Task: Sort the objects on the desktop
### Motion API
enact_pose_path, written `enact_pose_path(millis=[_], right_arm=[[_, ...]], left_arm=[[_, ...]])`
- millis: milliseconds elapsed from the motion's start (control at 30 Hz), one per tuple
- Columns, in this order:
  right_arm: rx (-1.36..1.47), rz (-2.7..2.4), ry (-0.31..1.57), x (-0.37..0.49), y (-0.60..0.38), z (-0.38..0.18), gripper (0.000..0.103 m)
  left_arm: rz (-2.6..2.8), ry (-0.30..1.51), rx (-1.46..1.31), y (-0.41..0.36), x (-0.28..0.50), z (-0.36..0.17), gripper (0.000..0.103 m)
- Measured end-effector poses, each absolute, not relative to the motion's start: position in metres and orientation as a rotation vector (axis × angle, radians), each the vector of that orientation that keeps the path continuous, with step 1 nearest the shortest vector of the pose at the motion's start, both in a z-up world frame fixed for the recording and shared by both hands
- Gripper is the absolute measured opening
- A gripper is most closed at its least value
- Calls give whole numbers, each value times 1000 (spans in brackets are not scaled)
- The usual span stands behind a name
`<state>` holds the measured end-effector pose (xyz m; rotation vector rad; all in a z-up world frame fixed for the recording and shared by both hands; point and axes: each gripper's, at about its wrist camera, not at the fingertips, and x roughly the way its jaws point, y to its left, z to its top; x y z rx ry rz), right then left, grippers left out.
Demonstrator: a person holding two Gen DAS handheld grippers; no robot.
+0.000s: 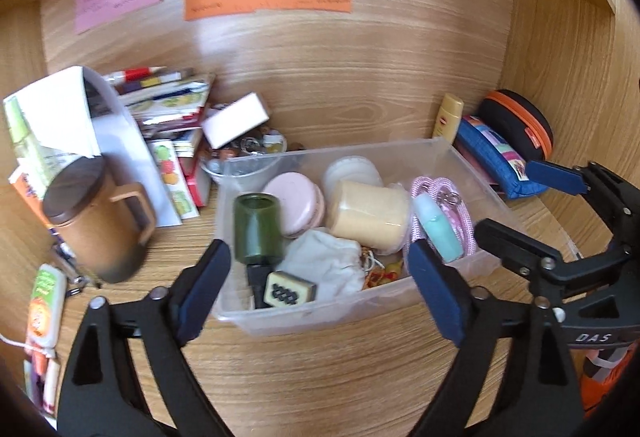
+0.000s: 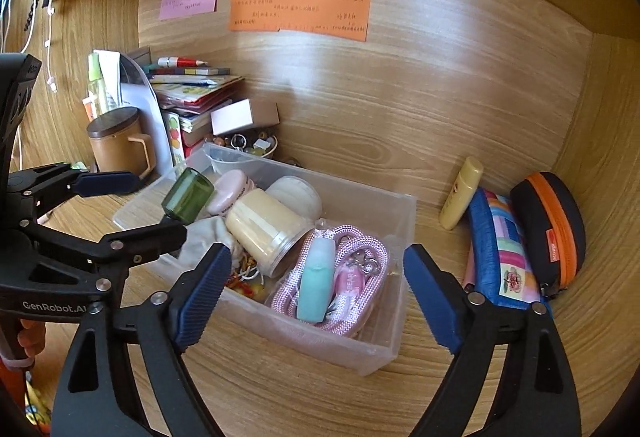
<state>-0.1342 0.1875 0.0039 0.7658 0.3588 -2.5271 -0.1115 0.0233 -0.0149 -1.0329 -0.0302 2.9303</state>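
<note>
Both the left tool (image 1: pixel 320 277) and the right tool (image 2: pixel 316 289) hang spread apart, empty, over the clear bin (image 2: pixel 384 353) on the counter (image 2: pixel 320 397). The green bottle (image 2: pixel 188 197) leans high and could topple if nudged. Whatever lies under the white cloth (image 1: pixel 324 261) stays hidden.

Both wrist views look steeply down, close over the clear bin (image 1: pixel 448 153), the left one from its left

Home study nook: wood surface (image 2: pixel 320 389) under shelf, sticky notes (image 2: pixel 298 11) on back panel, books (image 2: pixel 192 89), mug (image 2: pixel 116 145).
</note>
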Motion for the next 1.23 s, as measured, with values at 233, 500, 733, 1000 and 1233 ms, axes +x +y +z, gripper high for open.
enact_pose_path(millis=[233, 500, 733, 1000, 1233], right_arm=[[760, -2542, 283, -120, 198, 16, 102], [776, -2563, 211, -104, 208, 21, 102], [731, -2631, 186, -81, 219, 23, 102], [732, -2663, 195, -69, 226, 23, 103], [753, -2664, 218, -72, 224, 19, 103]], left_arm=[[3003, 14, -979, 25, -86, -5, 98], [3077, 14, -883, 26, -58, 7, 98], [3106, -43, -855, 22, -46, 7, 101], [3054, -45, -851, 25, -44, 3, 101], [3055, -40, -834, 28, -45, 1, 101]])
